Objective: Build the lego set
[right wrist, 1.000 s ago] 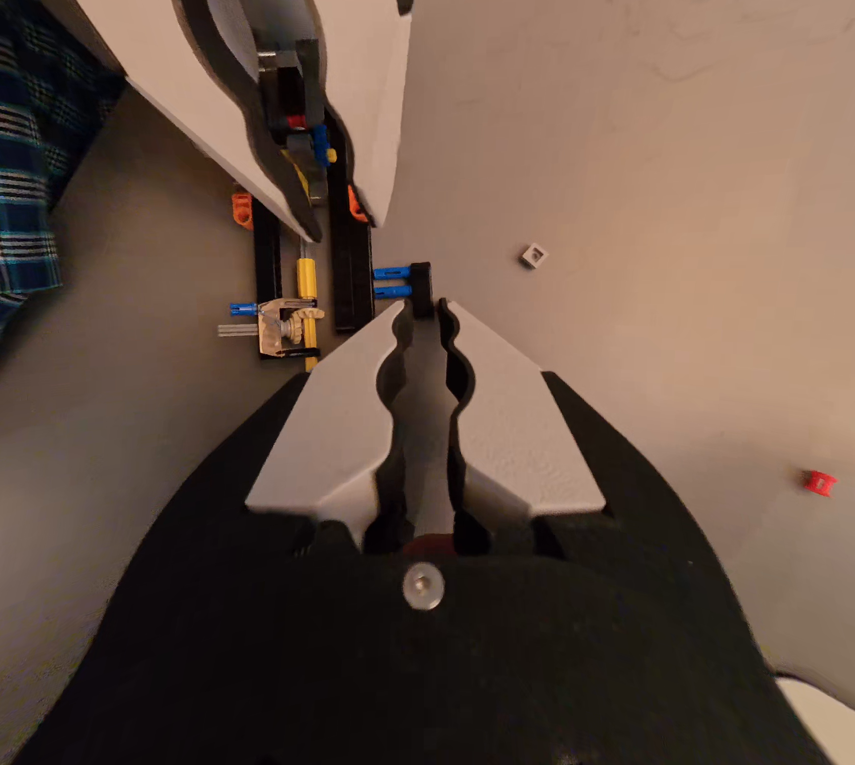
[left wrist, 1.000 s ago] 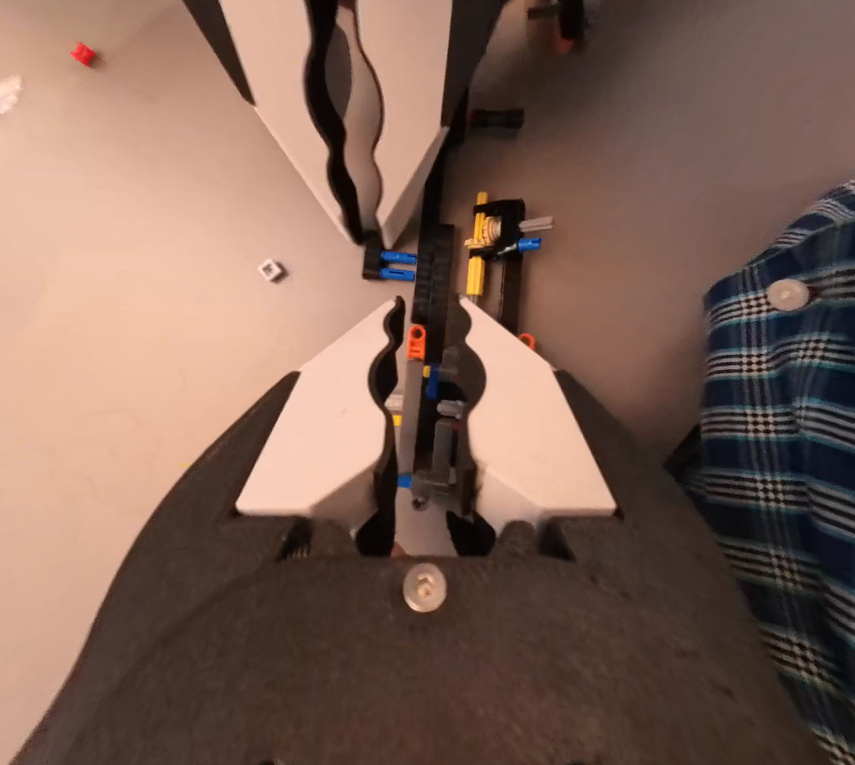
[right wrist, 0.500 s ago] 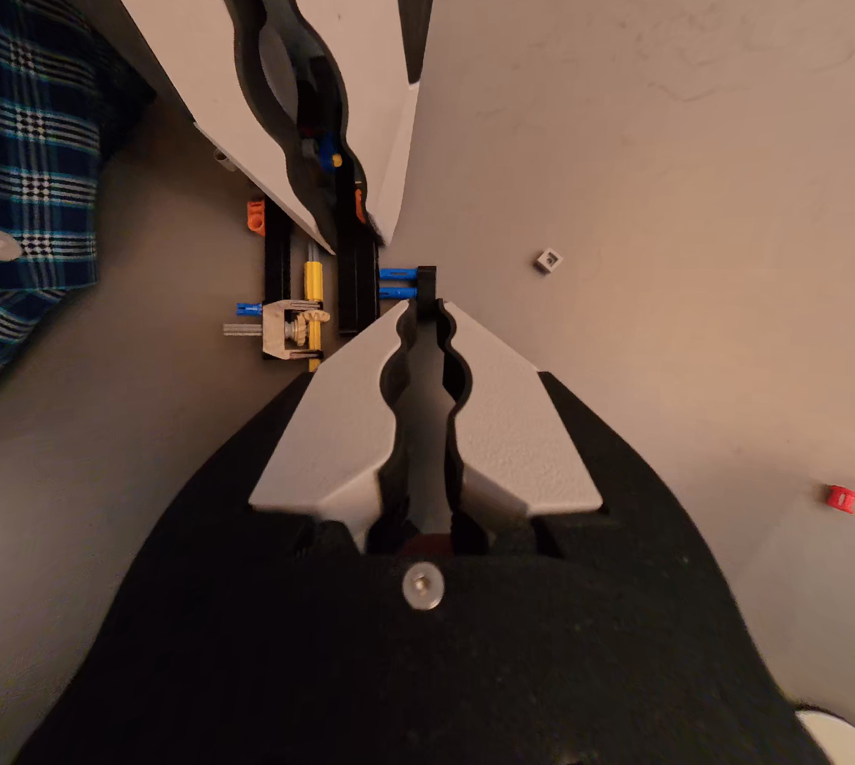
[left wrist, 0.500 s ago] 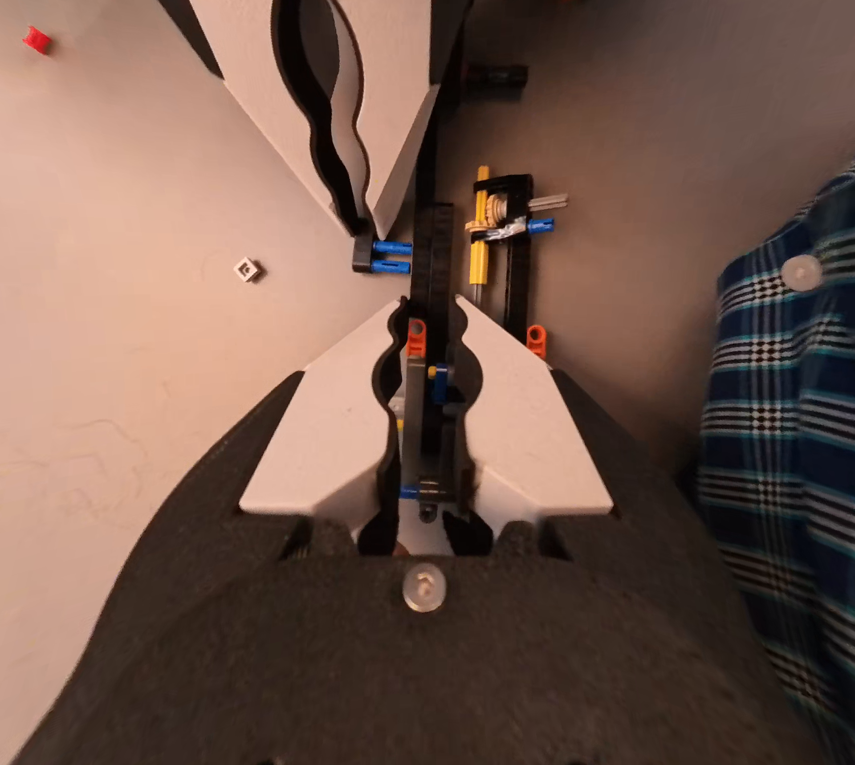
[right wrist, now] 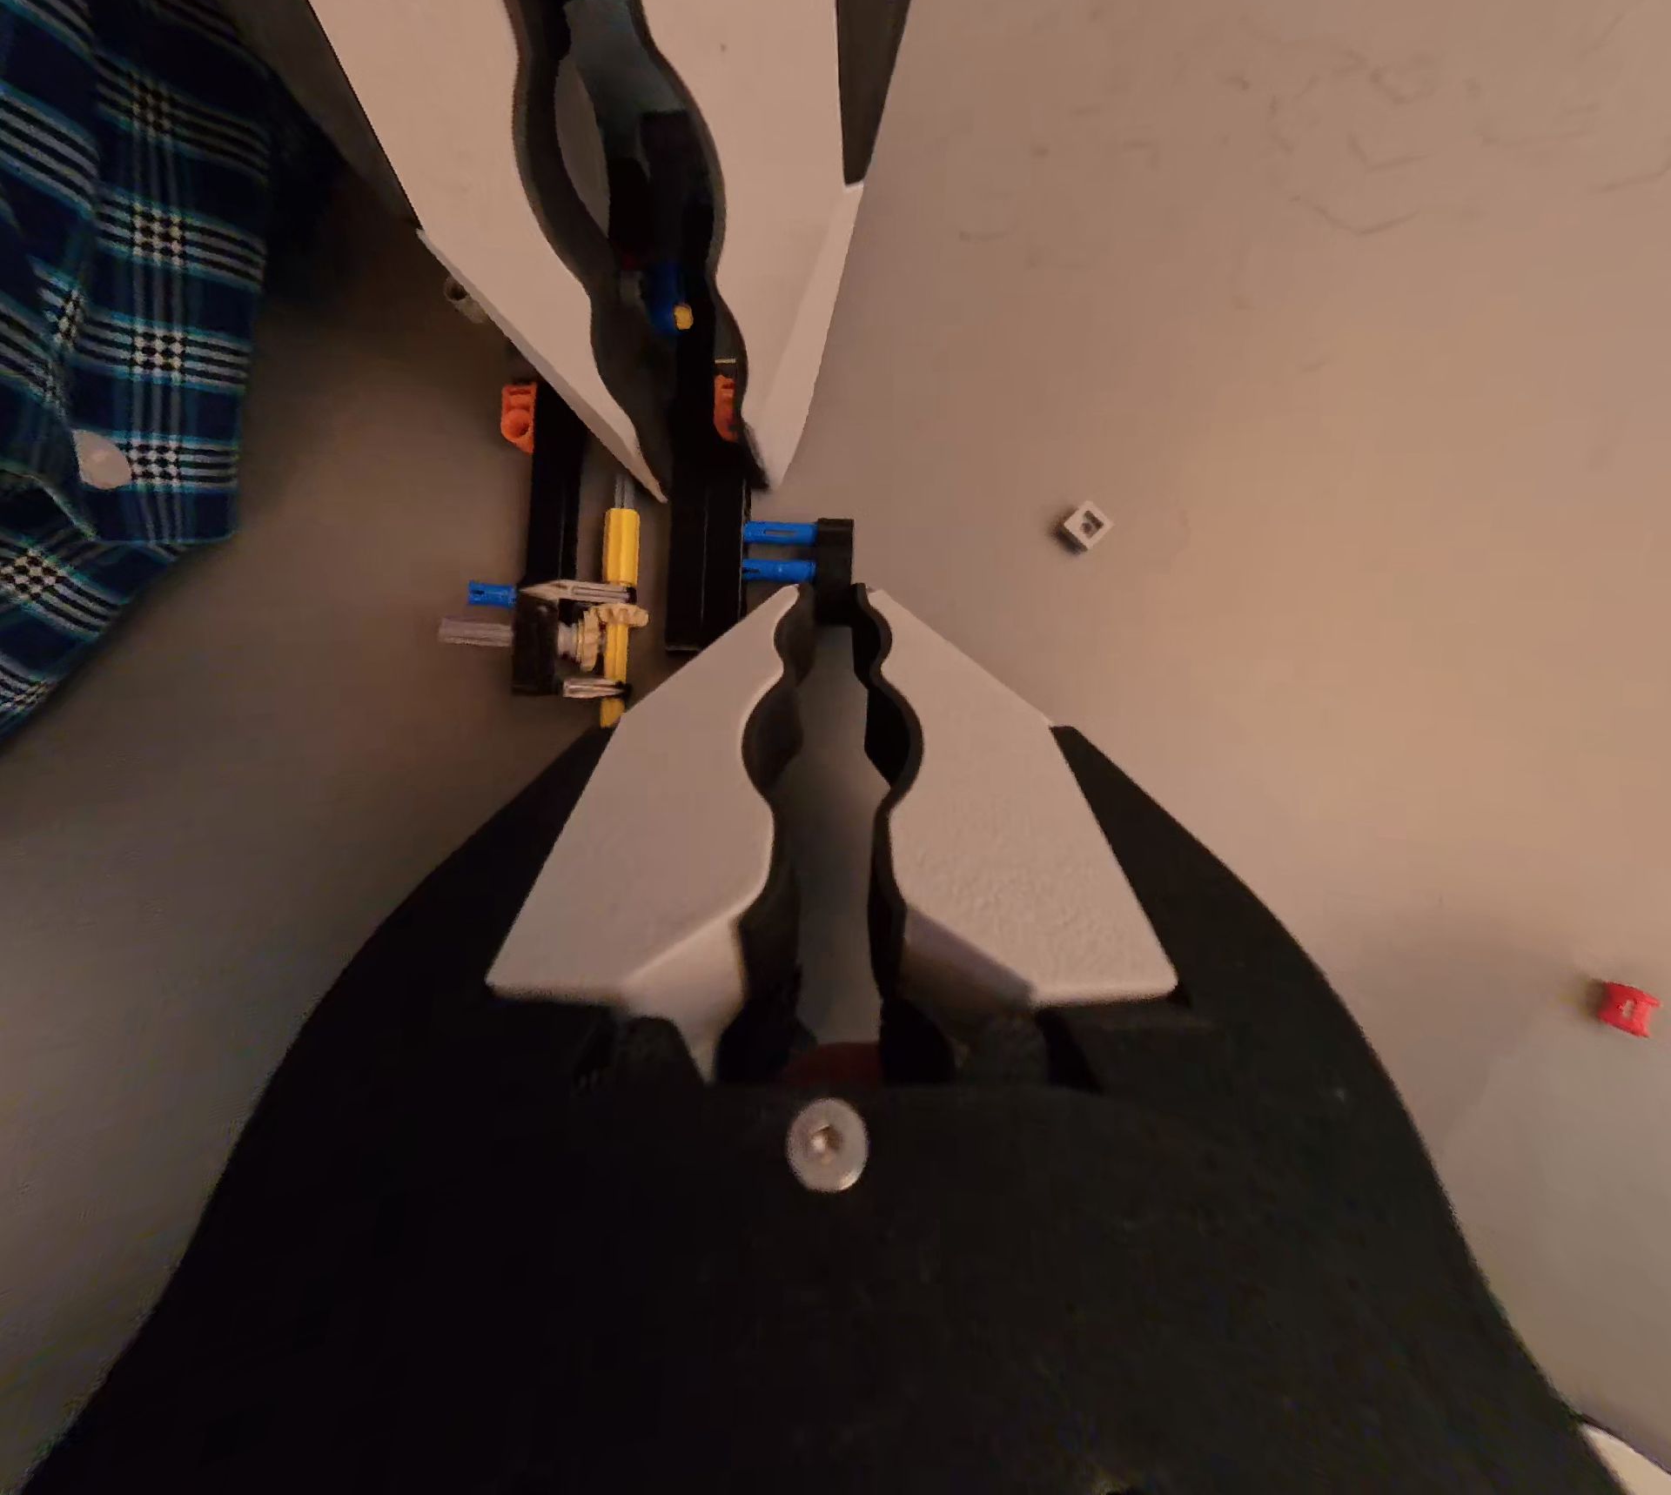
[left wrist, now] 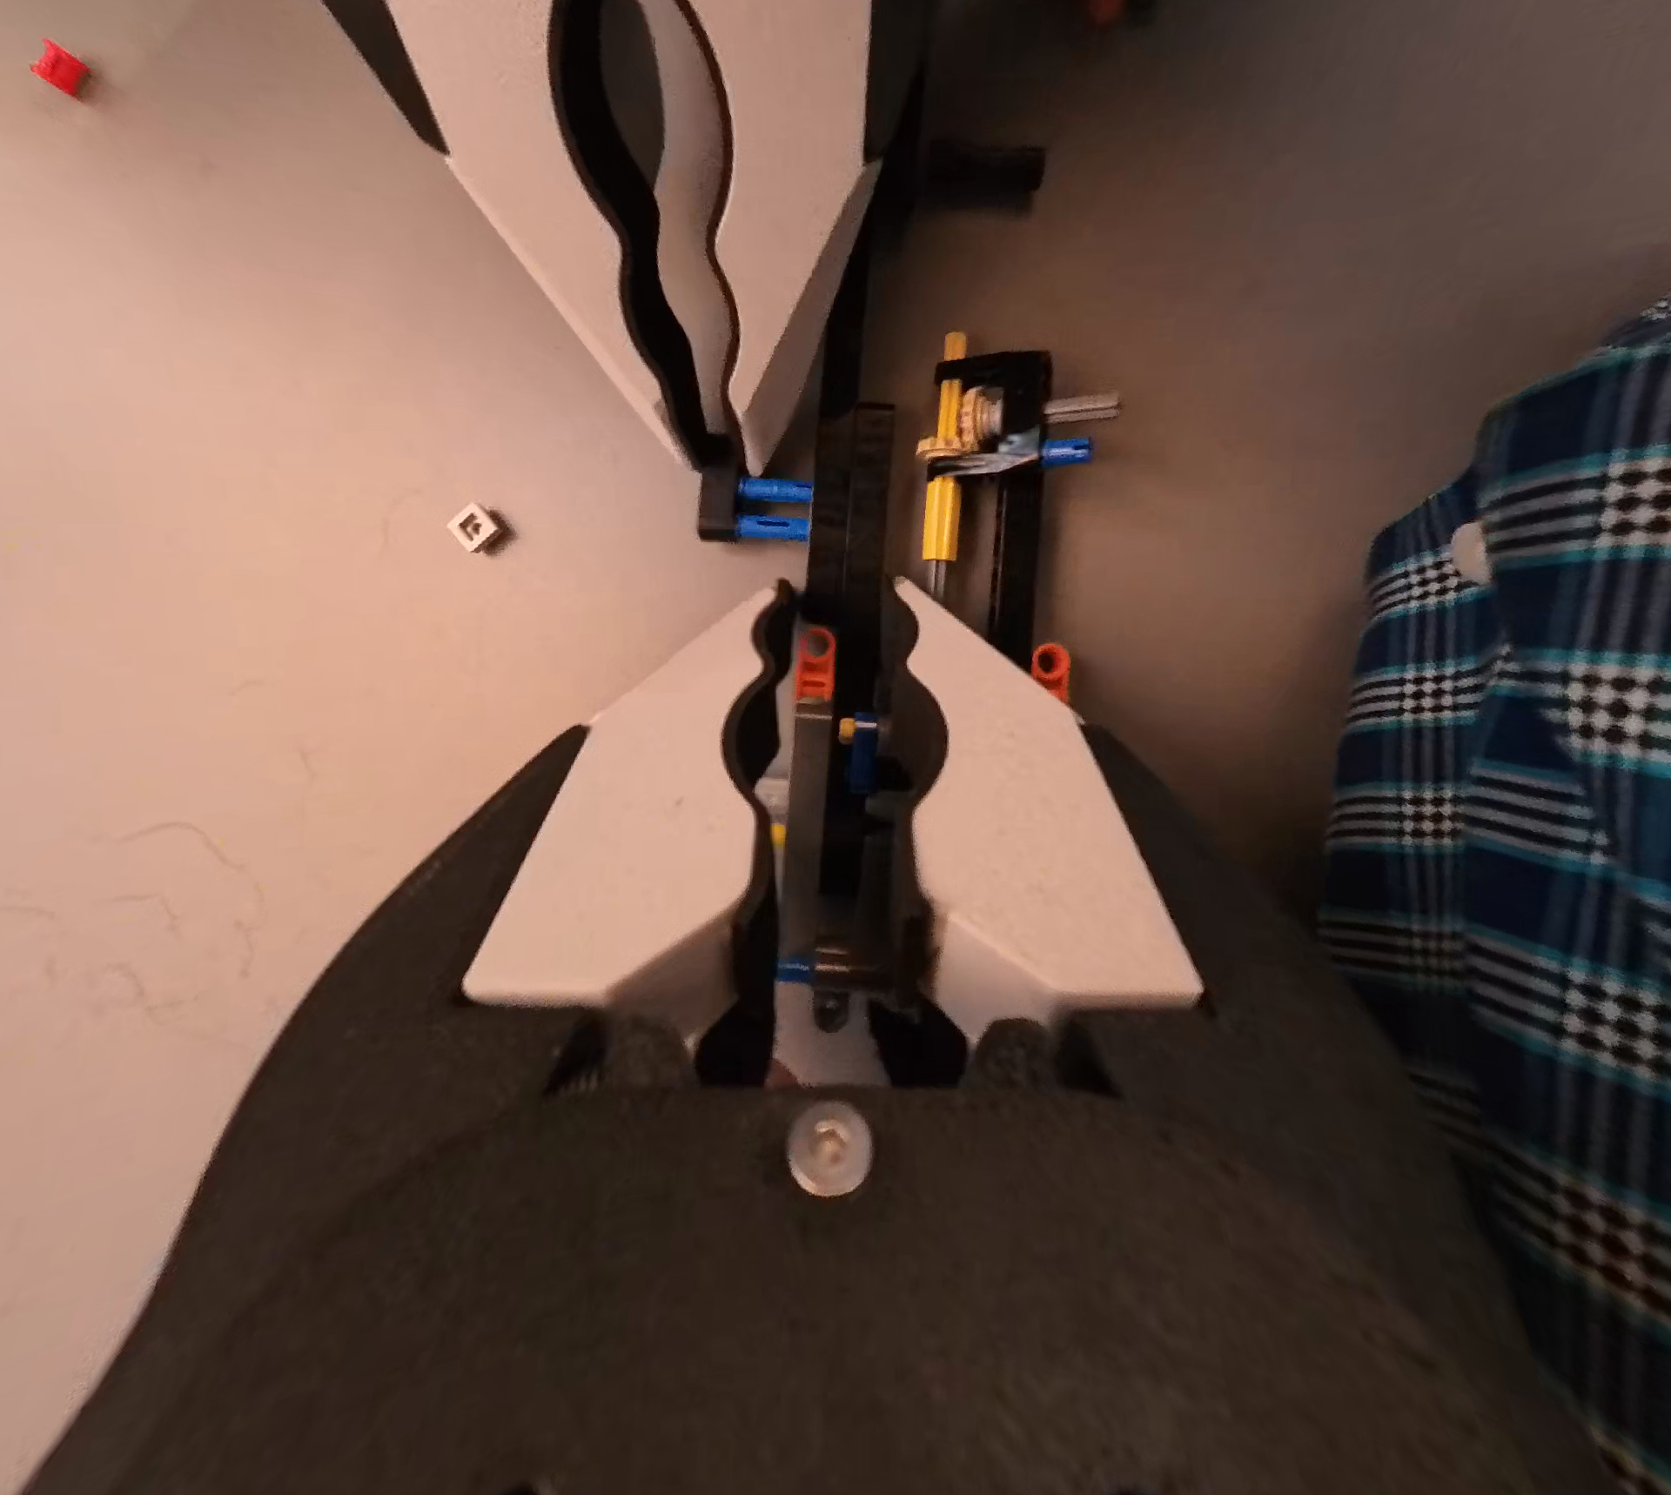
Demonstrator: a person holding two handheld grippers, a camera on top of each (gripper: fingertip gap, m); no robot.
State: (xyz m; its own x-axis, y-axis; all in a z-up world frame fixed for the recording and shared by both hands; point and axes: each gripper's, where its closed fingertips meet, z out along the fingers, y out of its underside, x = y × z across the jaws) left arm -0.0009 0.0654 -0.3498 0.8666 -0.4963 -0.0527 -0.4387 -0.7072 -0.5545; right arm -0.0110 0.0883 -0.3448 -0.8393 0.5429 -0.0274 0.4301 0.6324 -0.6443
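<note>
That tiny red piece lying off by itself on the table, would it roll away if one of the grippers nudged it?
The red piece looks spool-shaped, with rounded ends, so a nudge would probably roll it. It seems very small and plastic, likely light enough to skid on the smooth table. Nothing stands next to it to stop it.

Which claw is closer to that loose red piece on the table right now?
Right. The right claw, shut on the black connector, sits nearer the red piece; the left claw, clamping the lego frame, lies beyond it.
</note>
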